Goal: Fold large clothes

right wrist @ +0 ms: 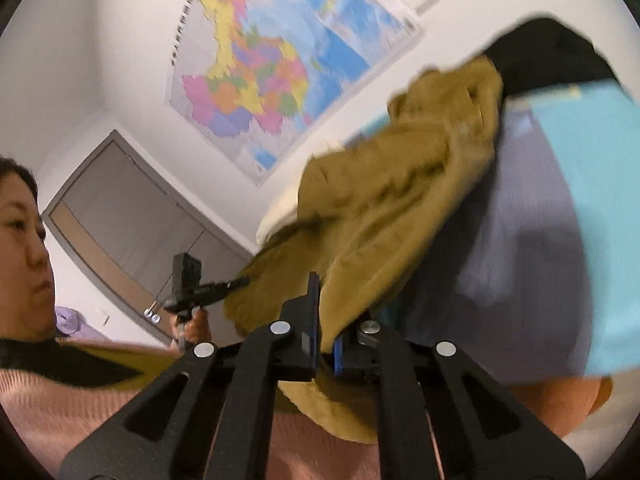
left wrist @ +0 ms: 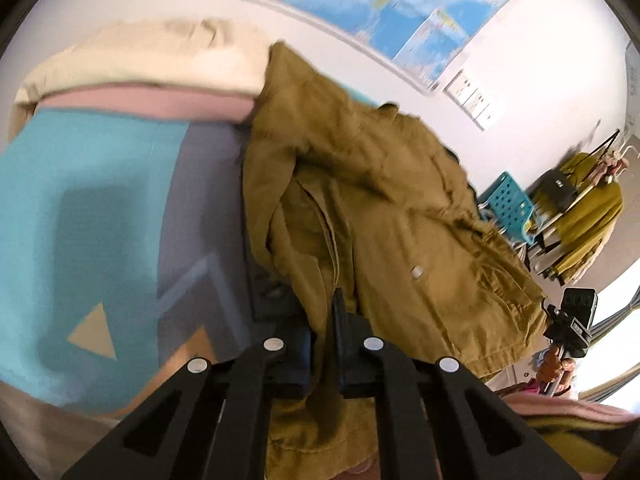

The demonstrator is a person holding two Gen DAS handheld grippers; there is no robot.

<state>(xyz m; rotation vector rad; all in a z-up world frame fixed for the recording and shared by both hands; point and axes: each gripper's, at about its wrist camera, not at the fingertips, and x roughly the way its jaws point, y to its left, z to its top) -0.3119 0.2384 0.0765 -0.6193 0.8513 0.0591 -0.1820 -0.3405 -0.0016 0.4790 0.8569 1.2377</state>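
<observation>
Both jaws pinching coat point(left wrist: 400, 208) hem (blurred, probably); bedspread point(left wrist: 80, 200) bare alongside.

Bright, even indoor light; both fisheye views motion-blurred, curved and dark-vignetted at edges.

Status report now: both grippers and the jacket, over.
Left gripper shut on jacket. Right gripper shut on jacket too. Jacket bunched over bedspread. Nothing blocking.

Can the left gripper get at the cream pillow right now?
Probably not. The left gripper is shut on the olive jacket, and the cream pillow lies farther off across the bed beside the jacket; it would have to let go first.
</observation>
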